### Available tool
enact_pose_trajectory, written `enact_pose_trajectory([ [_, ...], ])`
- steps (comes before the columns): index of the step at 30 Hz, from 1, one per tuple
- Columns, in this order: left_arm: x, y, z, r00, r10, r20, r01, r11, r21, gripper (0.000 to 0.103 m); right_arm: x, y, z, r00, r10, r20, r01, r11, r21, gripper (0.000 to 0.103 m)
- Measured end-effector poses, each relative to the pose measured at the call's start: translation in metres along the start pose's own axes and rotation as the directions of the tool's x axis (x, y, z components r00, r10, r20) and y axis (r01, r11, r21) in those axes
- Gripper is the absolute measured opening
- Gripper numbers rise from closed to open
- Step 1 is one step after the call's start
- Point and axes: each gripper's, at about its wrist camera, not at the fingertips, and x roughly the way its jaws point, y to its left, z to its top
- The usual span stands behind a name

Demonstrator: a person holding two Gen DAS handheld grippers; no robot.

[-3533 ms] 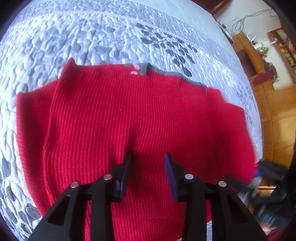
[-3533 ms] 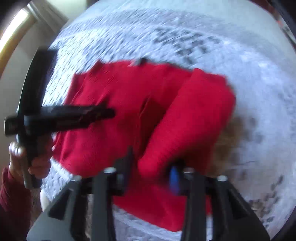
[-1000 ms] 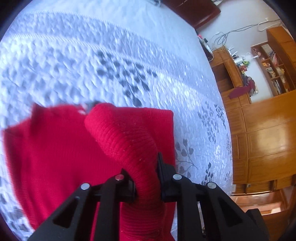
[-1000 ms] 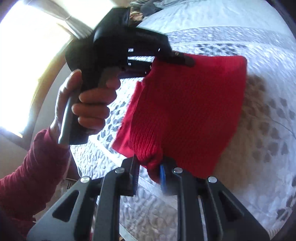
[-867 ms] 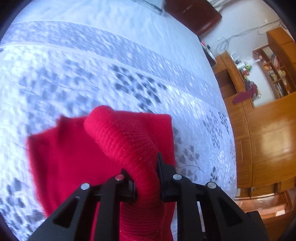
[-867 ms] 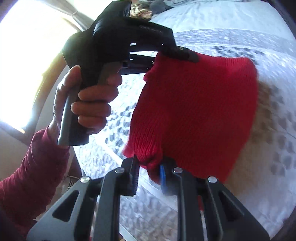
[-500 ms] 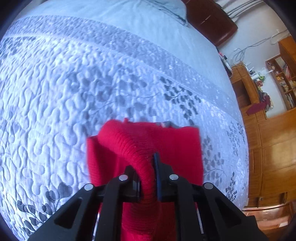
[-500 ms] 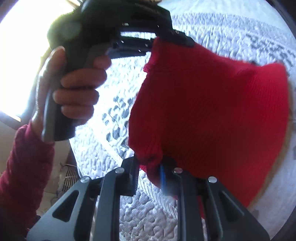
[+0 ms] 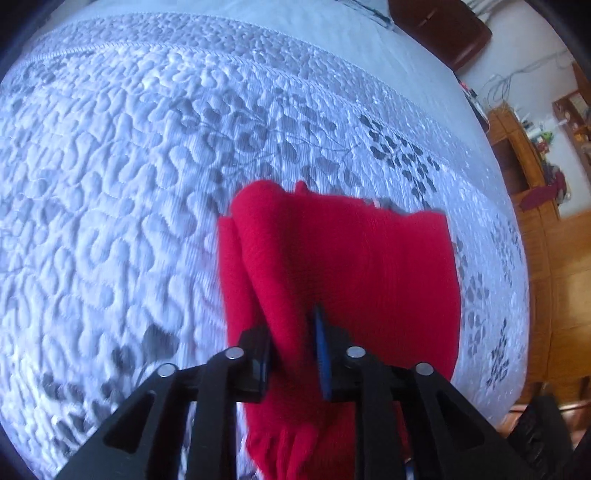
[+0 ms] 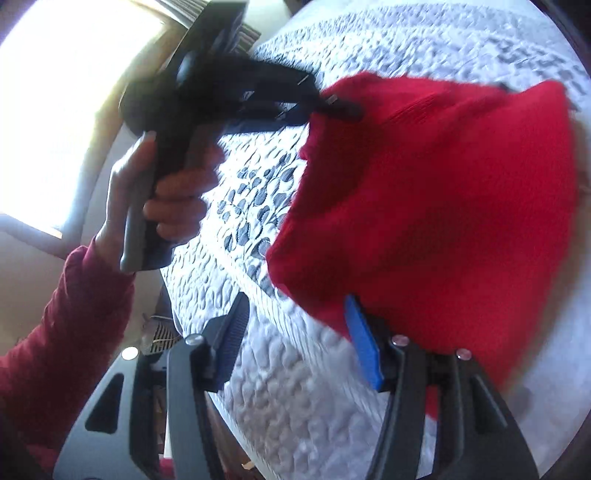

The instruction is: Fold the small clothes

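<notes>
A red sweater (image 9: 369,266) lies folded on the white quilted bed (image 9: 129,184). One thick fold of it runs up between the jaws of my left gripper (image 9: 290,325), which are opening; the knit still fills the gap and touches both pads. In the right wrist view the left gripper (image 10: 332,105) sits at the far corner of the sweater (image 10: 443,203), which peaks up toward it. My right gripper (image 10: 295,301) is opening wide, and its blue pad stands beside the blurred near corner. Only quilt shows between its fingers.
A hand (image 10: 166,206) in a dark red sleeve (image 10: 55,332) holds the left gripper over the bed's near-left edge. Wooden cabinets (image 9: 554,240) and a dark headboard (image 9: 443,29) lie beyond the bed. A bright window (image 10: 55,92) is on the left.
The sweater's held end was carried over the rest, doubling it, and sank toward the quilt. My right jaws opened and let go of the near corner. The left jaws widened a little.
</notes>
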Motion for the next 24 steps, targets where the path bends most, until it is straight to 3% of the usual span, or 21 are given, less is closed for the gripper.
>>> enact_pose_trajectory([
  [6,-0.036,-0.003,-0.059,0.999,0.011,-0.042,-0.011,1.0,0.006,0.032,-0.055,-0.023,-0.027,0.993,-0.082,0.084,0.077,0.995,0.061,0.055],
  [9,-0.038,-0.005,-0.089,0.995,0.03,-0.098,-0.031,1.0,-0.007,0.032,-0.068,-0.039,-0.036,0.99,-0.086,0.108,0.072,0.989,0.13,0.055],
  [13,-0.033,-0.001,-0.123,0.985,-0.051,-0.164,0.039,0.997,-0.071,0.035,-0.072,-0.058,-0.052,0.986,-0.135,0.101,0.112,0.972,0.207,0.055],
  [20,-0.023,-0.002,-0.128,0.978,-0.122,-0.17,0.096,0.984,-0.152,0.039,-0.068,-0.063,-0.063,0.985,-0.152,0.082,0.128,0.961,0.246,0.055],
  [21,-0.022,-0.003,-0.128,0.977,-0.129,-0.168,0.102,0.982,-0.161,0.033,-0.067,-0.06,-0.063,0.985,-0.154,0.08,0.131,0.962,0.241,0.055],
  [22,-0.021,-0.004,-0.127,0.978,-0.132,-0.16,0.105,0.98,-0.169,0.019,-0.062,-0.057,-0.065,0.985,-0.153,0.078,0.131,0.963,0.237,0.055],
  [24,-0.023,-0.006,-0.127,0.98,-0.13,-0.15,0.102,0.979,-0.177,0.015,-0.06,-0.055,-0.062,0.986,-0.152,0.073,0.132,0.964,0.231,0.055],
])
